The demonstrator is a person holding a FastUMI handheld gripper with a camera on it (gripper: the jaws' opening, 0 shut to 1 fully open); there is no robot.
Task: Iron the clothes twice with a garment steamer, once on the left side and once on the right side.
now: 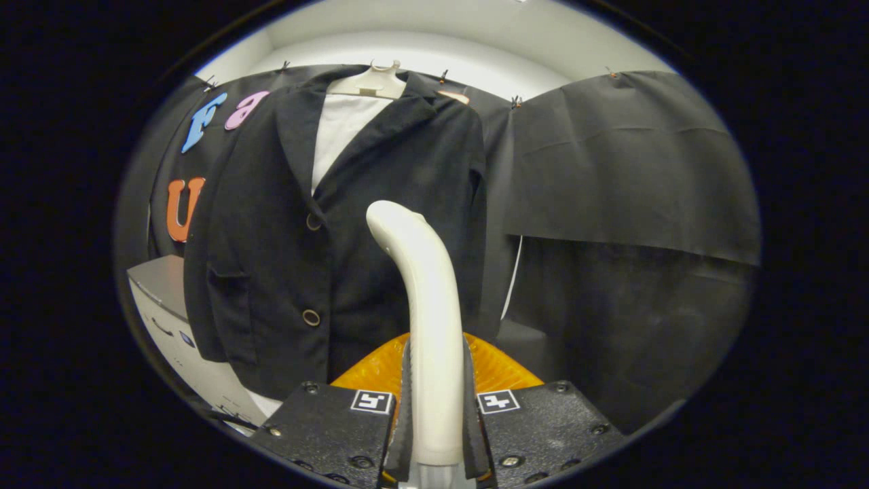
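Note:
A black jacket [353, 224] with a white lining hangs on a pale hanger [372, 83] against the booth's black cloth wall, straight ahead of the fingers. My gripper [436, 407] is shut on the cream-white handle of the garment steamer [424, 299], both black fingers [406, 414] pressing its sides. The handle rises upright between the fingers and its curved top leans toward the jacket's right front panel, near the buttons. I cannot tell whether the steamer's head touches the cloth. An orange part [495, 370] of the steamer shows low behind the handle.
A white and grey box-like unit [166, 305] stands beside the jacket's left sleeve. Black cloth [631, 204] covers the wall to the right of the jacket. A thin white cord [514, 278] hangs by the jacket's right edge.

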